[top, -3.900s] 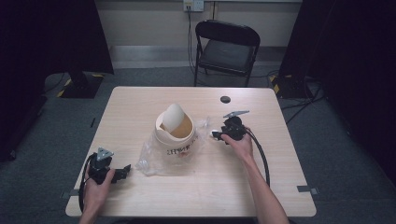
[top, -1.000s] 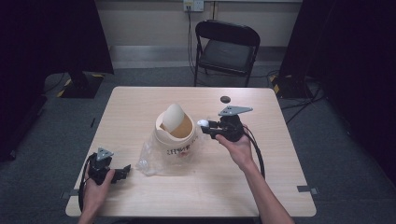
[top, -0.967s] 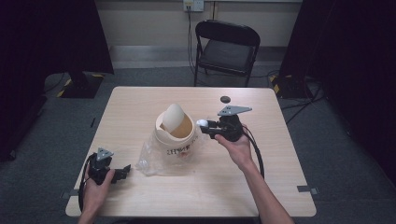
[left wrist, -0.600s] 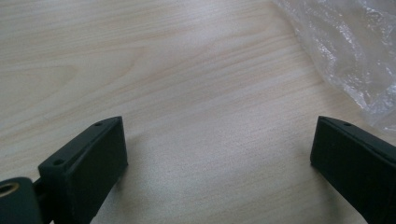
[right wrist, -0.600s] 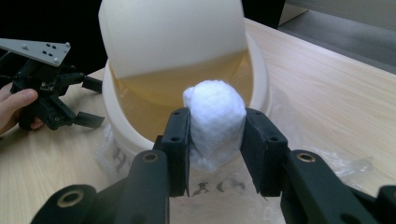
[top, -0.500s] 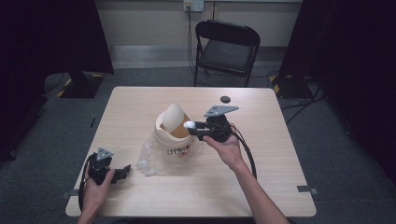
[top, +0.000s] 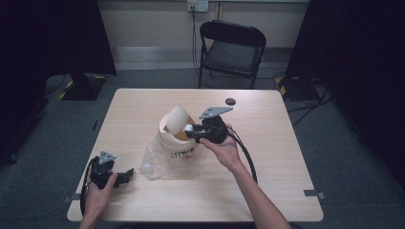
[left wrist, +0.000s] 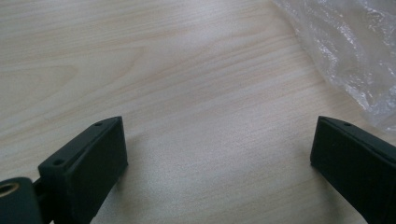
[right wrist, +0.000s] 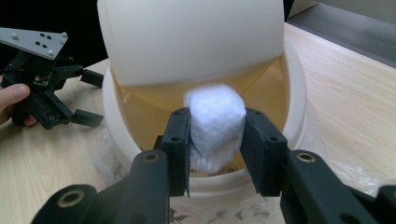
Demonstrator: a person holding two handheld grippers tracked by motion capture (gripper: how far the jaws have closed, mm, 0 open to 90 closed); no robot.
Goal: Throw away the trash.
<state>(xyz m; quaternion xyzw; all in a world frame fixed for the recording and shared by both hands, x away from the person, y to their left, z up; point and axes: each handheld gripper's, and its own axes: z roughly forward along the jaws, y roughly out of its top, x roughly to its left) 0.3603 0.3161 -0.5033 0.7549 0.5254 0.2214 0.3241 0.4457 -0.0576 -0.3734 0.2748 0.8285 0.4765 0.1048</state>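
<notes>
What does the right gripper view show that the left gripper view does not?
The right gripper view alone: the right claw shut on a white cotton ball, held over the open mouth of a white tub with its lid tilted up behind; farther off, the left claw in a hand.

The left gripper view alone: the left claw's own jaws spread wide apart over bare wood, holding nothing.

Both: the light wooden table and the clear plastic bag beside the tub.
</notes>
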